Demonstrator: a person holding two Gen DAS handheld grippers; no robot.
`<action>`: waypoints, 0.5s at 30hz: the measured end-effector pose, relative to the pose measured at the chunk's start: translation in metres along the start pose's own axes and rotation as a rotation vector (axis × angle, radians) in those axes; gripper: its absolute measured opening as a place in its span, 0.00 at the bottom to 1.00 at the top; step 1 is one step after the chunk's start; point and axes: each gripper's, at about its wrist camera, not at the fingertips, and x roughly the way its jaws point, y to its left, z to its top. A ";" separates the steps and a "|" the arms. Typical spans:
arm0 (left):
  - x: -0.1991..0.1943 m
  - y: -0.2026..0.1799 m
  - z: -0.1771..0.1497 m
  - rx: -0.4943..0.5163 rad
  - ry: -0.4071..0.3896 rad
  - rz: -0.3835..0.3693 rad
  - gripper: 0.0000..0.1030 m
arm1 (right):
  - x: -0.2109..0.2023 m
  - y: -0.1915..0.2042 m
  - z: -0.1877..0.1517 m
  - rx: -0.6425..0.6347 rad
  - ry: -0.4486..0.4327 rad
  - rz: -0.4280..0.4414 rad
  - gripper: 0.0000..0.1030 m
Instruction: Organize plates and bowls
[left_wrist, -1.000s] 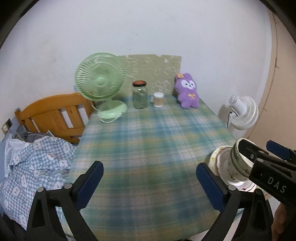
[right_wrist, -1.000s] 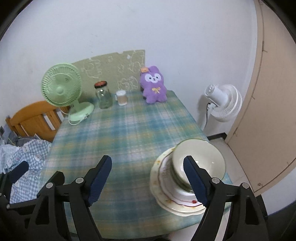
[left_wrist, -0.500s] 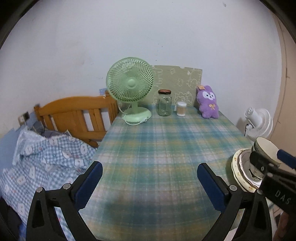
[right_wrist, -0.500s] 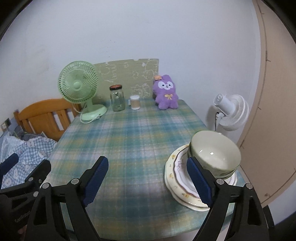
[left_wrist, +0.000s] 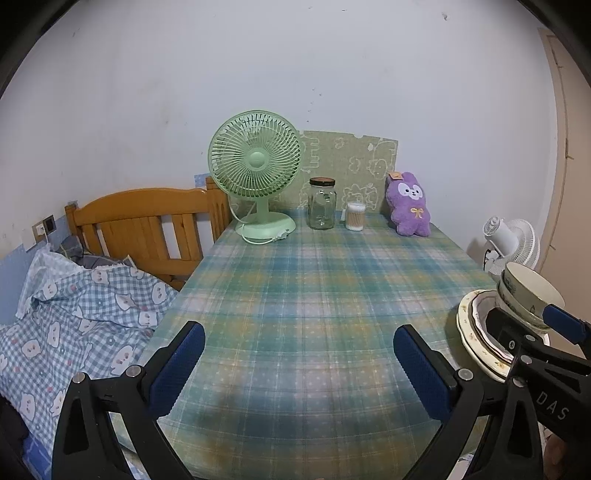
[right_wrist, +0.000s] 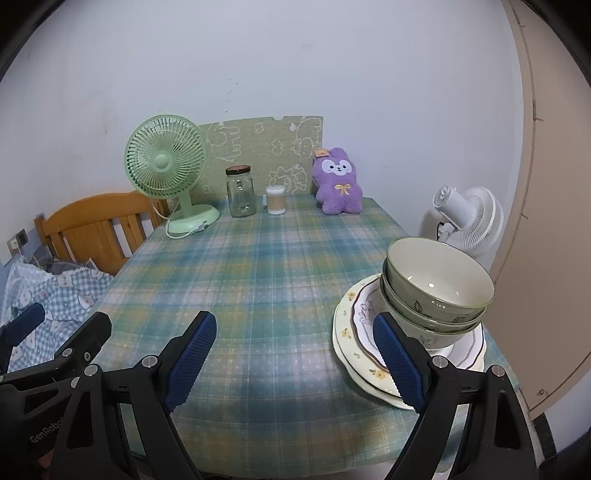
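Observation:
A stack of green bowls (right_wrist: 439, 291) sits nested on a stack of floral plates (right_wrist: 351, 332) at the table's near right corner. It also shows at the right edge of the left wrist view, bowls (left_wrist: 528, 295) over plates (left_wrist: 472, 325). My right gripper (right_wrist: 295, 358) is open and empty, just left of the stack, with its right finger in front of the plates. My left gripper (left_wrist: 299, 365) is open and empty over the near middle of the table.
A plaid tablecloth (right_wrist: 266, 266) covers the table. At the far edge stand a green fan (right_wrist: 166, 170), a glass jar (right_wrist: 241, 192), a cotton-swab cup (right_wrist: 276, 200) and a purple plush (right_wrist: 337, 181). A wooden bed (left_wrist: 147, 225) with checked bedding is left; a white fan (right_wrist: 469, 218) stands right.
Both grippers have pulled back and tilted up, so the table and stack look farther off. The bowls and plates have stayed in place. Both grippers remain open.

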 end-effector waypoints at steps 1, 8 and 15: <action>-0.001 -0.001 0.000 0.001 0.000 -0.002 1.00 | 0.000 -0.001 -0.001 0.002 0.001 0.000 0.86; -0.006 0.000 -0.001 0.003 0.001 -0.005 1.00 | -0.004 -0.002 -0.001 0.009 0.002 0.003 0.86; -0.010 0.001 -0.001 -0.005 0.011 -0.004 1.00 | -0.008 0.000 -0.001 0.003 0.005 0.007 0.86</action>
